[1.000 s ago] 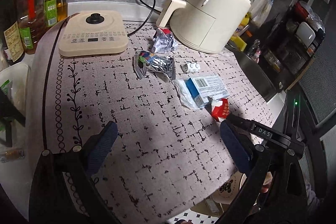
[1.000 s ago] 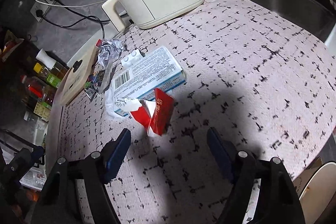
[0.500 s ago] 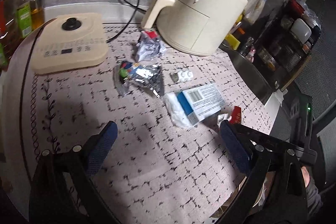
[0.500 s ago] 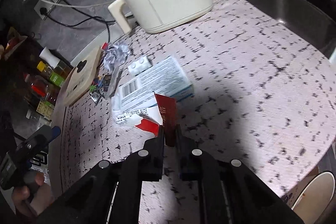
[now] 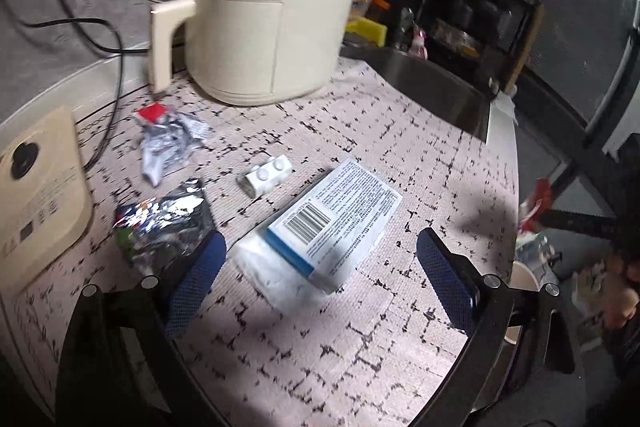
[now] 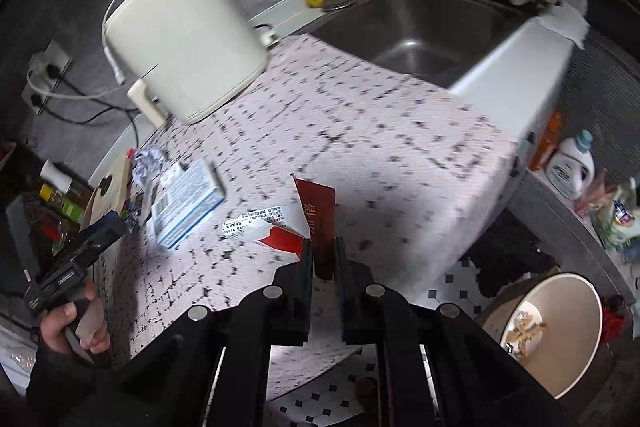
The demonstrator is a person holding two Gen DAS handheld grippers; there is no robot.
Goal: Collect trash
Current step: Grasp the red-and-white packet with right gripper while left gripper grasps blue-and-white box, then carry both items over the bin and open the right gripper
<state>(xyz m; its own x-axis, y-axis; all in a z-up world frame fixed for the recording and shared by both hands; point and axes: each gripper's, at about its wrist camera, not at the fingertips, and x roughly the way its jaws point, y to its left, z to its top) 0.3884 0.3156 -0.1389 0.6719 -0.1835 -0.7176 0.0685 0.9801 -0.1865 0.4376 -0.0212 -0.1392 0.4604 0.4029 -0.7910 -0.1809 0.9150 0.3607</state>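
The tabletop (image 5: 360,327) carries a patterned cloth, and at its far edge stands a big cream appliance (image 5: 272,11). A flat cream device with a black knob (image 5: 36,187) lies at the left edge. Beyond the right edge a pale bin (image 6: 556,331) stands on the floor, with some scraps inside.

The trash is spread in the middle of the tabletop. The largest piece is a blue and white box (image 5: 336,223), lying flat on a thin white wrapper (image 5: 272,275). It looks light and rather stiff, so I judge a hold across its short sides would be firm. A shiny foil packet (image 5: 164,223) near the left edge and a crumpled foil ball (image 5: 168,143) toward the far edge look soft and slippery; they would crush easily, so it seems better to pinch them at a thick fold. A small white blister piece (image 5: 268,175) lies between the ball and the box.

The left gripper (image 5: 320,279) hangs above the box with its jaws spread wide, holding nothing. The right gripper (image 6: 322,259) has its jaws pressed together on a red and white carton (image 6: 316,223), held up in the air at the right edge of the tabletop, not far from the bin.

The right wrist view is blurred, so the print on the carton cannot be read. The shelves behind are too dark to make out.
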